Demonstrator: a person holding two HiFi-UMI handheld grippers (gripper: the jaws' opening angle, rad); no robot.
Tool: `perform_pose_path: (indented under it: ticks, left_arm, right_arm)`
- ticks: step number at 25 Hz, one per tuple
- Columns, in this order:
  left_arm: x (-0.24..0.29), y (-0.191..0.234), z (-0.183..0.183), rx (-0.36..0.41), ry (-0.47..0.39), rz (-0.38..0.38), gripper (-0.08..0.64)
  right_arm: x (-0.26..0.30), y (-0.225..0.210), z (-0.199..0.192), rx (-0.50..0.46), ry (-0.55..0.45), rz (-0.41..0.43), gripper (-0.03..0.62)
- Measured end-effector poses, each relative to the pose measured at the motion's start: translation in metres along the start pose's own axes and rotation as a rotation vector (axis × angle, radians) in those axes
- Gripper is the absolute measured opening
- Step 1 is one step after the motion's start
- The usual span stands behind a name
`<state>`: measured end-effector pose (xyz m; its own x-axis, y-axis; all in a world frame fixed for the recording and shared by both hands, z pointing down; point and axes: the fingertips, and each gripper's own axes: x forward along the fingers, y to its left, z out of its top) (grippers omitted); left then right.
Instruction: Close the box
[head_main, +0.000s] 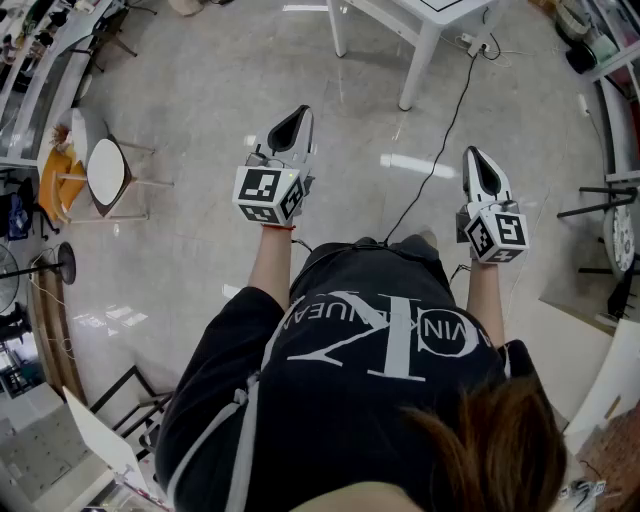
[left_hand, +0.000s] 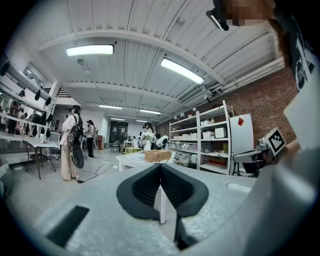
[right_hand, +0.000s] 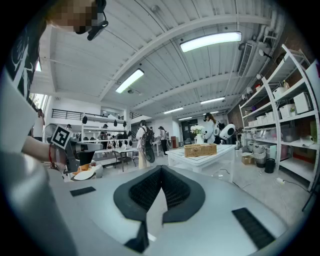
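Jaws ribbed black, wedge-shaped, tips touching: left gripper (left_hand: 160, 164); right gripper (right_hand: 161, 168)

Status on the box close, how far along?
Done: nothing that shows. In hand: nothing; the left gripper and right gripper are both shut and empty, held up over the floor. Left: the whole job. The only box-like thing is a wicker box on a white table across the room, well away from both; whether it is open I cannot tell.
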<state>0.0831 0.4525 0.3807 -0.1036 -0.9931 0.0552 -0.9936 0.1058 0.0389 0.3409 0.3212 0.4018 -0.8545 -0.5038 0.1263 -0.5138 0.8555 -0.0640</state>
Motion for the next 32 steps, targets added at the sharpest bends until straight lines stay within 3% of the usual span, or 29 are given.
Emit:
perform_pose_path:
  ticks: [9,19,24,32]
  left_arm:
    - [-0.007,0.000,0.006,-0.021,-0.019,0.000,0.008]
    - [-0.004,-0.002,-0.008,-0.049,0.024,-0.014,0.008]
    - [0.013,0.010,-0.015,-0.064,0.030,-0.010,0.009]
    - [0.093,0.060,-0.026,-0.117,0.069,-0.005,0.126]
  right_arm:
    - [-0.007,0.003,0.003,-0.011,0.000,-0.006,-0.003]
    - [-0.024,-0.014,-0.001,0.020,-0.001,-0.048,-0.002]
    - [0.002,-0.024,-0.008,0.041,0.026,-0.050,-0.002]
    - [0.084,-0.061,-0.017,0.081,0.072,-0.069,-0.002]
